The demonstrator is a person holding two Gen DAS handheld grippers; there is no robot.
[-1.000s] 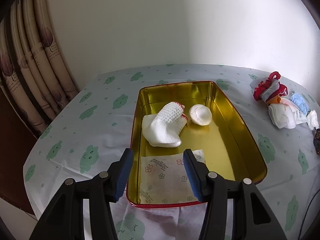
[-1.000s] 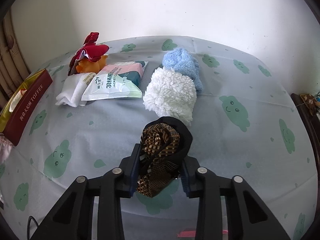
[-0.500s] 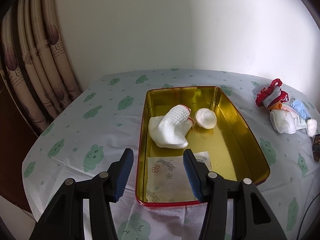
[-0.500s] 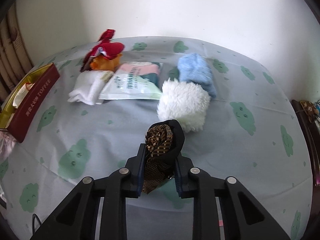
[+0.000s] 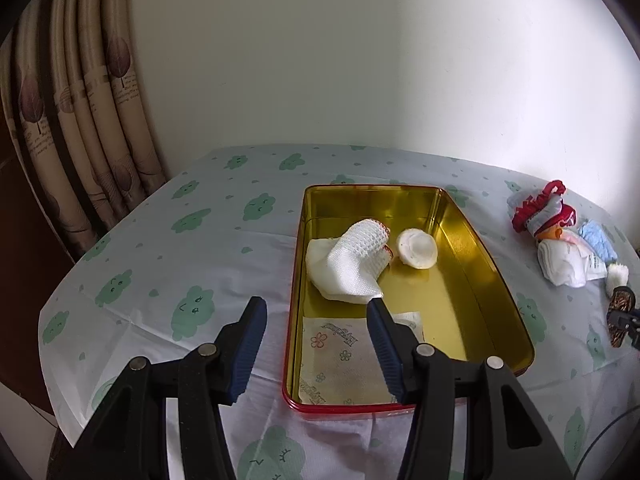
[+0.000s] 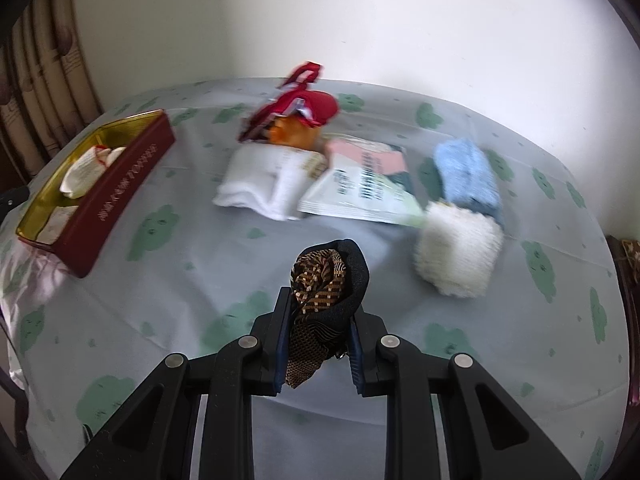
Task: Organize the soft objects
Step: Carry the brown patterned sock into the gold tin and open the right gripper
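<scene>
The right hand-held gripper (image 6: 318, 334) is clamped tight on a rolled bundle of dark fabric, brown-and-gold checked cloth tucked inside a black knit cuff (image 6: 326, 280). The pads pinch its lower half, so the roll stands up from between the jaws, its long axis running along the fingers and its open, cuffed end pointing away from the hand toward the far side of the counter (image 6: 200, 248). It hangs clear of the cloud-printed cover. Gripping it low like that probably keeps the roll from unwinding in the air.

Beyond it lie the things not yet sorted: a fluffy white fleece roll (image 6: 458, 254) touching a light blue terry roll (image 6: 468, 176), a flat printed plastic packet (image 6: 360, 180), a folded white sock (image 6: 260, 184) and a red-and-orange bundle (image 6: 298, 114).

The left hand-held gripper (image 5: 316, 340) hovers with its jaws well apart and nothing between them, over the near end of the long gold-lined, red-sided tin (image 5: 496, 280). I take it to be waiting there to steady or receive. The tin already holds a white waffle-knit sock (image 5: 352, 268), a small cream round pad (image 5: 418, 248) and a flowered flat sachet (image 5: 340, 364), so it looks to be where the dark roll is headed.
</scene>
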